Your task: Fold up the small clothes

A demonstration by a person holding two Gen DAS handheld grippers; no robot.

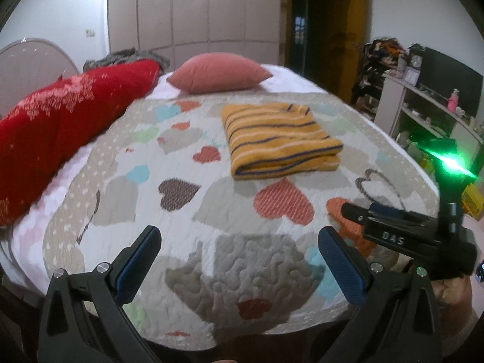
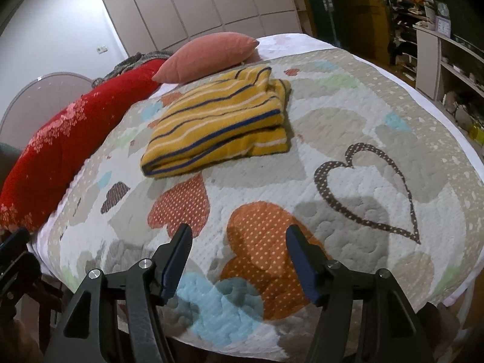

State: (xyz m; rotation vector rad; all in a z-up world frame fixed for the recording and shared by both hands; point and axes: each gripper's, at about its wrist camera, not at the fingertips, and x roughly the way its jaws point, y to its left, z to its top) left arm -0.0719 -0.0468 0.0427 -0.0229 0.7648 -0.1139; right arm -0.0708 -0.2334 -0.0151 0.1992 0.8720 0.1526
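A yellow garment with dark blue and white stripes (image 1: 279, 140) lies folded into a thick rectangle on the heart-patterned quilt (image 1: 187, 139) of a bed. In the right wrist view the same folded garment (image 2: 220, 121) sits ahead and a little left of the fingers. My left gripper (image 1: 240, 236) is open over the near part of the quilt, well short of the garment, nothing between its blue pads. My right gripper (image 2: 239, 234) is open too, above an orange dotted heart, holding nothing. The right gripper's black body (image 1: 405, 230) shows at the right of the left wrist view.
A pink pillow (image 1: 219, 72) lies behind the garment. A red blanket (image 1: 60, 121) runs along the bed's left side. Wardrobe doors (image 1: 193, 9) stand behind, a dark doorway (image 1: 320, 21) to the right, and cluttered shelves (image 1: 423, 103) at far right. The bed's near edge is just below the grippers.
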